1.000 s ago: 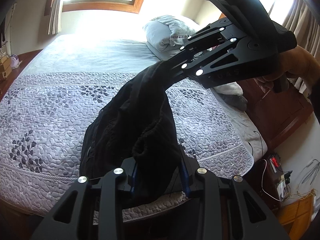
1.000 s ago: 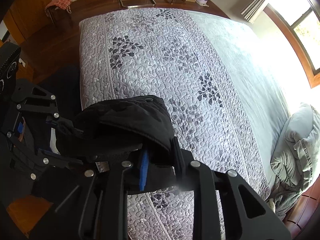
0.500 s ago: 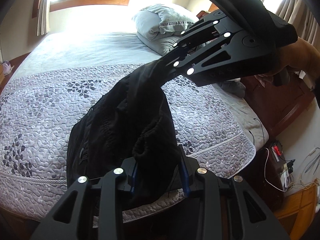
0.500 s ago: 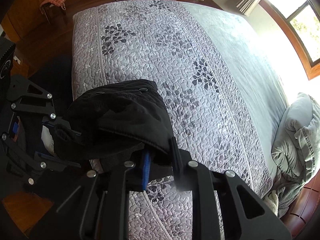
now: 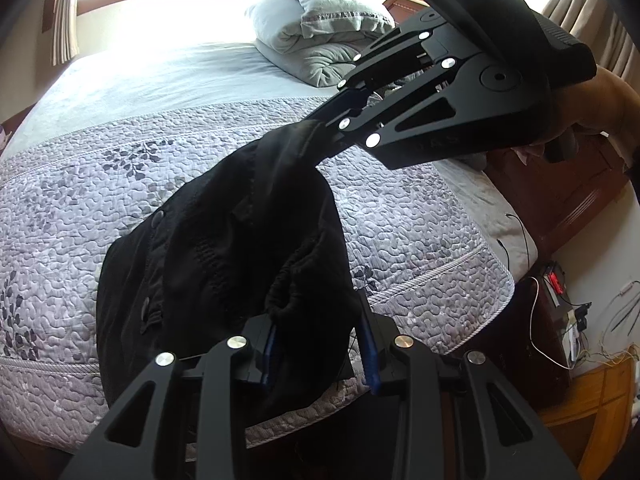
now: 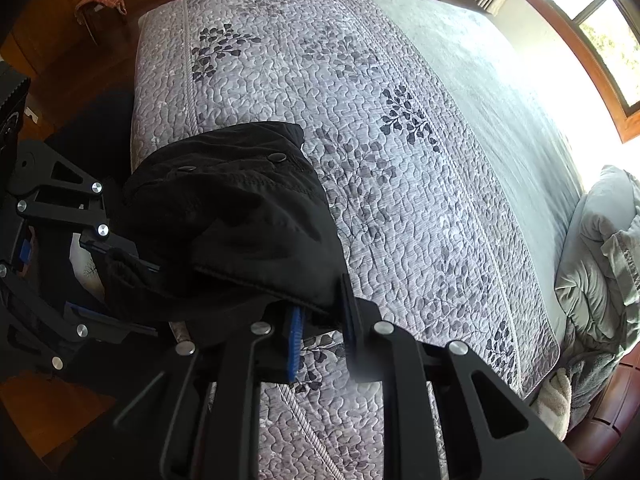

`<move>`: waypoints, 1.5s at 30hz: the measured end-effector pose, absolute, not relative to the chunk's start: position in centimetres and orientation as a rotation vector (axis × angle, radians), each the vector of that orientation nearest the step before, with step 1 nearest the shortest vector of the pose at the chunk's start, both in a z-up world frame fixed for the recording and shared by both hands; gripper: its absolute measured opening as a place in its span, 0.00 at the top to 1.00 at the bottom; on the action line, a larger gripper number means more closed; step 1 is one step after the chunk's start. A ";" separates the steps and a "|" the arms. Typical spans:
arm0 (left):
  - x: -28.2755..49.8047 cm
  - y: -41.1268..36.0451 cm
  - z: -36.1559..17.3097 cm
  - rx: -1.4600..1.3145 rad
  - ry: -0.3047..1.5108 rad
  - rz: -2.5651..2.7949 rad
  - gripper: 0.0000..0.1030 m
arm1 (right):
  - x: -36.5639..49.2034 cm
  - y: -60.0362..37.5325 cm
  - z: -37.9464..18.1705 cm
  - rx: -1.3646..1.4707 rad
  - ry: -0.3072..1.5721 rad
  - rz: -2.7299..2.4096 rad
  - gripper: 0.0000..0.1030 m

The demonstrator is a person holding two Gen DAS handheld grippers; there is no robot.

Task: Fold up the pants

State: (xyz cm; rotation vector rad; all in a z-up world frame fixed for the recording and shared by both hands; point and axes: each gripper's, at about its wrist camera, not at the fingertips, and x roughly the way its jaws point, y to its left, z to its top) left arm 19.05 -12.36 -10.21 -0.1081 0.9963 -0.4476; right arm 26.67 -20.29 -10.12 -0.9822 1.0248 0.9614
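Note:
The black pants (image 5: 224,248) hang bunched between both grippers above the near edge of the bed (image 5: 120,160). My left gripper (image 5: 320,344) is shut on a gathered fold of the pants. My right gripper (image 6: 320,328) is shut on another part of the pants (image 6: 240,216); it also shows in the left wrist view (image 5: 320,128), holding the cloth's upper end. The left gripper shows in the right wrist view (image 6: 132,256) at the left. Snap buttons show on the cloth. The lower part of the pants rests on the quilt.
The bed has a grey patterned quilt (image 6: 360,100) and a plain grey sheet (image 5: 140,76). A folded grey blanket and pillow (image 5: 320,32) lie at its head. A dark wooden nightstand (image 5: 560,200) with cables stands beside the bed. A stool with red cloth (image 6: 100,0) stands on the floor.
Both grippers have moved forward over the bed with the pants still held. The pants hang much the same between them.

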 end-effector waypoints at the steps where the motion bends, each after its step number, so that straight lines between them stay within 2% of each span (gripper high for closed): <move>1: 19.2 -12.6 -10.4 -0.106 1.000 -0.450 0.68 | 26.8 -20.5 -10.4 -0.980 1.026 0.962 0.85; 45: 24.1 -22.2 -22.8 0.077 1.227 -0.461 0.68 | 30.5 -27.7 -24.4 -1.044 1.106 0.960 0.86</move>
